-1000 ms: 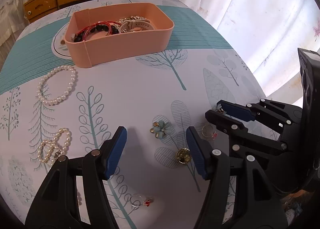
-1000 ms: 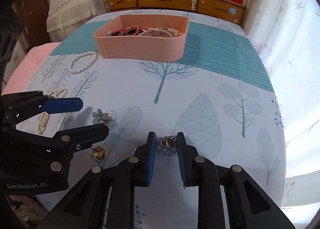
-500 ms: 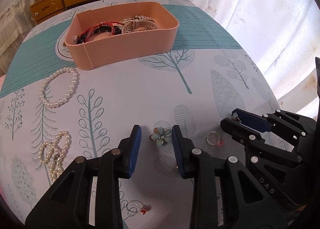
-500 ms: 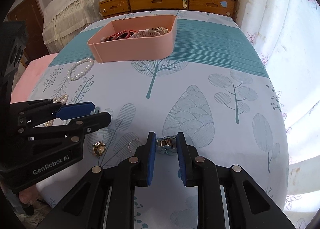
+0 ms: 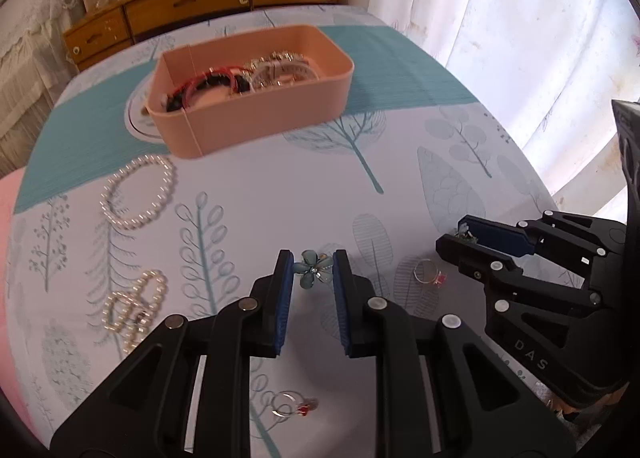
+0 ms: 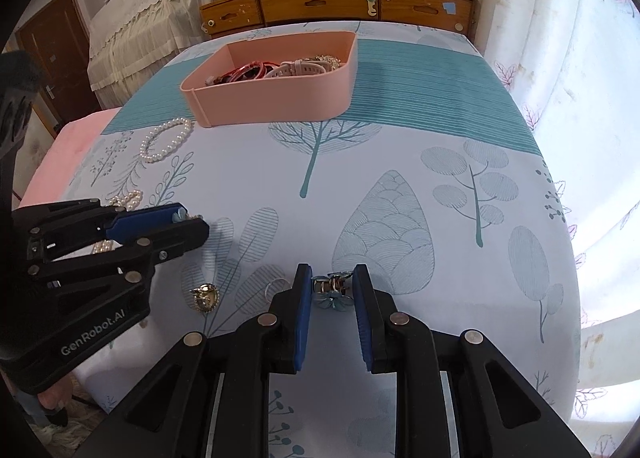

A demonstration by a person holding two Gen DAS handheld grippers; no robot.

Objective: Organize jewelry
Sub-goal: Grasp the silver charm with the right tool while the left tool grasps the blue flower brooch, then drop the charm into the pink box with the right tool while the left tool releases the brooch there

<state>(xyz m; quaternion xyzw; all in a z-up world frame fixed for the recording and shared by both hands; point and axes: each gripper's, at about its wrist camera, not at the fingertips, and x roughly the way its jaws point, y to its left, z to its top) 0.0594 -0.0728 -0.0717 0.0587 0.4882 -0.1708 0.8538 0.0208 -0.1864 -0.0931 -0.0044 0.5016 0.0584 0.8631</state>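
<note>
My left gripper (image 5: pixel 313 263) is shut on a blue flower earring (image 5: pixel 313 273) and holds it above the table. My right gripper (image 6: pixel 331 283) is shut on a matching blue flower earring (image 6: pixel 331 292). The pink box (image 5: pixel 260 110) stands at the far side and holds red bracelets (image 5: pixel 208 83) and a white watch (image 5: pixel 280 72); it also shows in the right wrist view (image 6: pixel 276 96). On the cloth lie a pearl bracelet (image 5: pixel 138 191), a looped pearl string (image 5: pixel 134 308), a ring with a red stone (image 5: pixel 428 274), another ring (image 5: pixel 290 404) and a gold brooch (image 6: pixel 205 297).
The table has a leaf-print cloth with a teal band (image 6: pixel 420 78). A wooden dresser (image 6: pixel 340 6) stands behind it, a bed (image 6: pixel 132 30) to the left and curtains (image 6: pixel 568 38) to the right. The right gripper's body (image 5: pixel 540 270) is close on the right in the left wrist view.
My left gripper has closed on the flower earring and lifted it off the cloth. Both grippers have risen and moved forward; the right still holds its earring.
</note>
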